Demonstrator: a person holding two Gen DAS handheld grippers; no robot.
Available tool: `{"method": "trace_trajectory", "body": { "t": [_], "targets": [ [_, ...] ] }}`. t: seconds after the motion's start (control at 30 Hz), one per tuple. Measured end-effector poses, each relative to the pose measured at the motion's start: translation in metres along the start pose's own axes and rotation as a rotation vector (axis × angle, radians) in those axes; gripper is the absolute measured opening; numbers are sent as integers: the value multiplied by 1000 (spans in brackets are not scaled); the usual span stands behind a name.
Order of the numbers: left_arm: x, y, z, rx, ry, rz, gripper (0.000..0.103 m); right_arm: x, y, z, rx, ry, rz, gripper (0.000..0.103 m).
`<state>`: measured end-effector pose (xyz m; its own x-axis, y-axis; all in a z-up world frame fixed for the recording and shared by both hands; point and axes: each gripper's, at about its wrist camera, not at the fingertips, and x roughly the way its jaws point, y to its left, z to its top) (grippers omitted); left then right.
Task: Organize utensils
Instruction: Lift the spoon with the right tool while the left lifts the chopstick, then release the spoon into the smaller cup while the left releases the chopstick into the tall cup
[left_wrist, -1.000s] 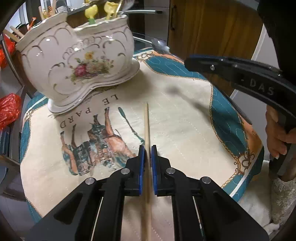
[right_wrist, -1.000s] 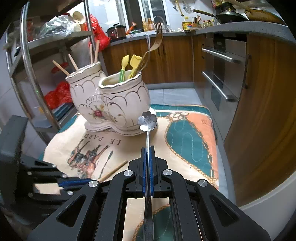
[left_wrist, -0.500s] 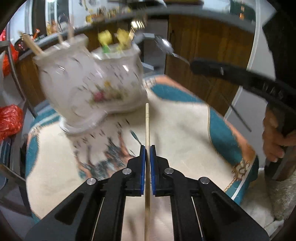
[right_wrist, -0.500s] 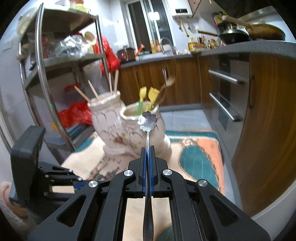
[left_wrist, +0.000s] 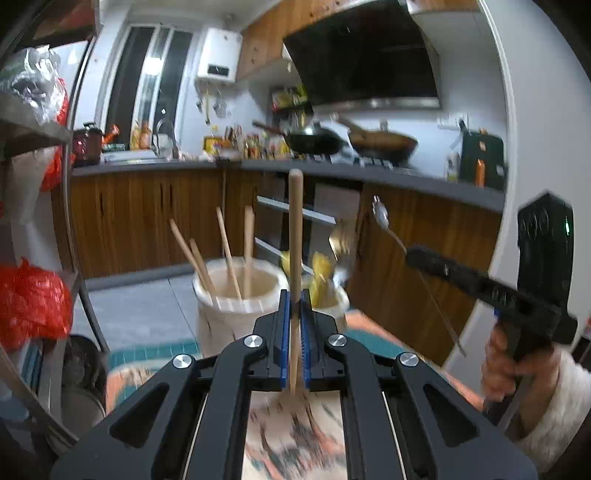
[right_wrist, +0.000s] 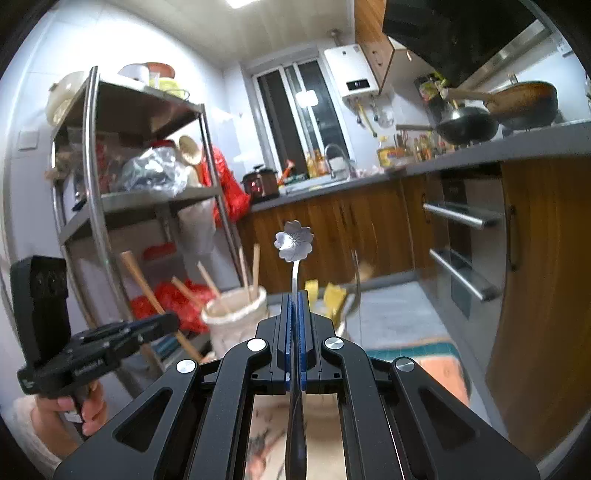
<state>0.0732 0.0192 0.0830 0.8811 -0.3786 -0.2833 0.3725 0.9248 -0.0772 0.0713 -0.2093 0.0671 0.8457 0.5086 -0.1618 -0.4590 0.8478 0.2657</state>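
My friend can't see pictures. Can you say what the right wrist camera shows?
The right gripper is shut on a metal spoon with a flower-shaped end, held up above a white utensil holder with chopsticks in it. The left gripper at left holds one wooden chopstick.

A narrow kitchen is lined with brown wooden base cabinets (right_wrist: 332, 221) under a grey countertop (left_wrist: 369, 173). A dark-framed window (right_wrist: 299, 118) is set in the white far wall beside a steel shelving rack (right_wrist: 147, 192).

Home kitchen: wood-fronted counter (left_wrist: 147, 206), 2 woks (left_wrist: 314, 142) on the hob, range hood (left_wrist: 362, 55) (wall-mounted).
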Motion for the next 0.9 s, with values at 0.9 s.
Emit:
{"method": "trace_trajectory", "body": {
  "t": [0.9],
  "targets": [
    [-8, 13, 63, 8, -138, 23, 5, 103, 1, 27, 27, -159, 12, 4]
  ]
}}
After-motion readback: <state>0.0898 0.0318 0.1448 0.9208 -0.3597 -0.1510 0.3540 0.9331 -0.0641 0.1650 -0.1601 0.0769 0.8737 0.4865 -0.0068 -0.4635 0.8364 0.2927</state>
